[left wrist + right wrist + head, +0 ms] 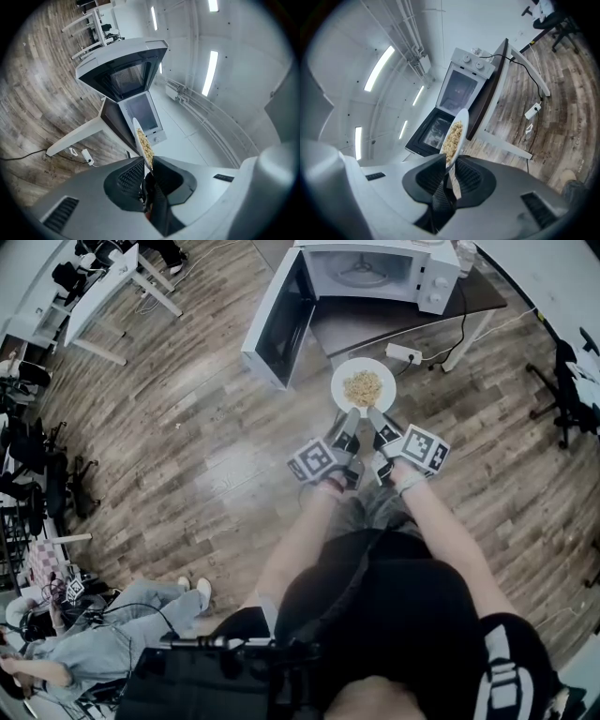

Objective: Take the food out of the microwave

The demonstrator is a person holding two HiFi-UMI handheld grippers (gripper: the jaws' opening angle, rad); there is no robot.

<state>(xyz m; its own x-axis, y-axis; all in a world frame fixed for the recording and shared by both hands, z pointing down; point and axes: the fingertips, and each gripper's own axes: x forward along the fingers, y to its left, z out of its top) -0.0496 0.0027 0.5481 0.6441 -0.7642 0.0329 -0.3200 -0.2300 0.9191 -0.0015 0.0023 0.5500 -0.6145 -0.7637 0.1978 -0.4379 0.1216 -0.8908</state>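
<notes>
The 2 grippers hold 1 white plate [383, 399] between them, level in the air over the wood floor [206, 427], in front of the person and just short of the table [394, 322]. A heap of pale yellow food [363, 386] lies on the middle of the plate. The left gripper [351, 416] has its jaws drawn in to a narrow gap and pressed on the plate's near rim from the left side; its own view shows the thin white rim pinched between the 2 ribbed pads, with the food just beyond them. The right gripper [375, 415] is closed to about the same narrow gap on the near rim just beside it, and its view shows the rim clamped between its pads in the same way. The 2 grippers lie close together, nearly touching. The microwave [375, 273] stands on the table beyond the plate, its door [279, 320] swung fully open to the left, and the glass turntable [361, 273] shows inside the lit cavity. A white power strip [405, 354] lies on the floor by a table leg. A seated person [103, 634] is at the lower left.
</notes>
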